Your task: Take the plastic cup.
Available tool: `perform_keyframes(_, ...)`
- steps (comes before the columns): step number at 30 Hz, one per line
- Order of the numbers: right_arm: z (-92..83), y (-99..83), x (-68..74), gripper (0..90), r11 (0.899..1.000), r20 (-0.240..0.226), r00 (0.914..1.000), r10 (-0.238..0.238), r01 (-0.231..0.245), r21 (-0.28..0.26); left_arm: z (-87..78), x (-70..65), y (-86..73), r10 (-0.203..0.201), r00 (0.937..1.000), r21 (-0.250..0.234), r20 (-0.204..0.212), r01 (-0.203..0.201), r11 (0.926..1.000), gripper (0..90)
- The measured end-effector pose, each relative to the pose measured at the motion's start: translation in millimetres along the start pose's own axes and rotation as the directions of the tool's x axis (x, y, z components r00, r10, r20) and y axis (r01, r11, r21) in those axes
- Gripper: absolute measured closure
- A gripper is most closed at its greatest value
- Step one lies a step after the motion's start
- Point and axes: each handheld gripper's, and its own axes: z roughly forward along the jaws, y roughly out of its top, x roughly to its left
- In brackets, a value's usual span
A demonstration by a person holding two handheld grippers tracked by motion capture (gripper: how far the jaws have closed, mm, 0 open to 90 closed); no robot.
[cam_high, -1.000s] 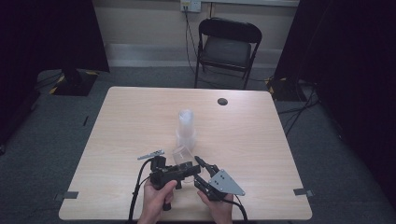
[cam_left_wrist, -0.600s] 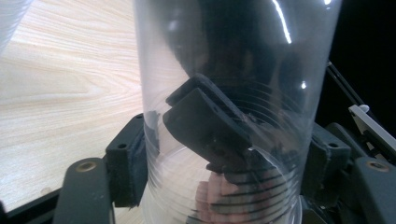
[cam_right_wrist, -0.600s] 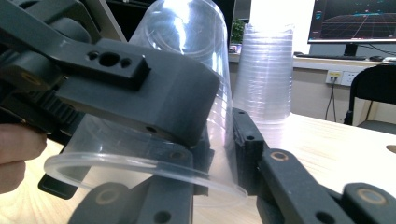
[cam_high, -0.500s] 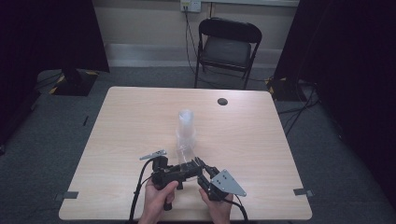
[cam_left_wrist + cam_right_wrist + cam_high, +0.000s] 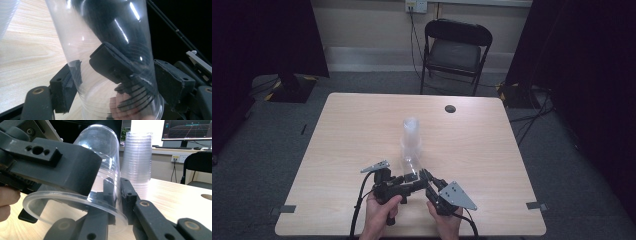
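A single clear plastic cup (image 5: 410, 175) lies tilted between both grippers near the table's front edge. My right gripper (image 5: 118, 192) is shut on the cup's (image 5: 105, 152) wall at the rim, one jaw inside and one outside. It has just been closing. My left gripper (image 5: 117, 77) straddles the cup's (image 5: 100, 32) body. Its jaws have just been opening and its pads stand beside the cup's sides without squeezing it. In the high view the left gripper (image 5: 414, 182) and right gripper (image 5: 426, 176) meet tip to tip. A tall stack of clear cups (image 5: 411, 137) stands just behind them.
The light wooden table (image 5: 362, 130) has a dark round hole (image 5: 450, 108) near its far edge. A black folding chair (image 5: 457, 50) stands beyond the table. The stack of cups (image 5: 137, 157) rises close behind the held cup. Cables trail from both grippers off the front edge.
Both hands stay where they were, with the cup between the grippers. The single cup sits slightly lower and more tilted than a second ago.
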Motion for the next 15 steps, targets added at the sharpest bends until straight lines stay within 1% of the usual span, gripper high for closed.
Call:
perform_keyframes(1,-0.1,0.1,0.1,86.1,1.0,0.003,1.0,-0.001,0.001,-0.001,0.3,-0.1,-0.3,-0.001,1.0,-0.005,0.001,0.001,1.0,24.2)
perform_keyframes(6,-0.6,0.3,-0.2,86.5,1.0,0.003,1.0,0.004,-0.004,0.008,-0.2,-0.9,-0.5,0.025,0.9996,-0.005,-0.011,-0.025,0.9997,23.6)
perform_keyframes(7,-0.9,0.3,-0.3,86.4,1.0,0.002,1.0,0.008,-0.008,0.016,0.0,-1.4,-0.7,0.027,0.9996,-0.005,-0.014,-0.027,0.9996,23.6)
perform_keyframes(11,-0.8,-0.3,-0.7,86.5,1.0,0.002,0.9999,0.01,-0.01,0.016,-0.2,-2.4,-0.7,0.034,0.9992,-0.006,-0.021,-0.035,0.9994,23.5)
perform_keyframes(15,-1.3,-0.1,-1.1,86.8,1.0,0.01,0.9999,0.013,-0.013,0.013,-0.9,-2.8,-0.1,0.038,0.9991,-0.007,-0.019,-0.038,0.9992,23.3)
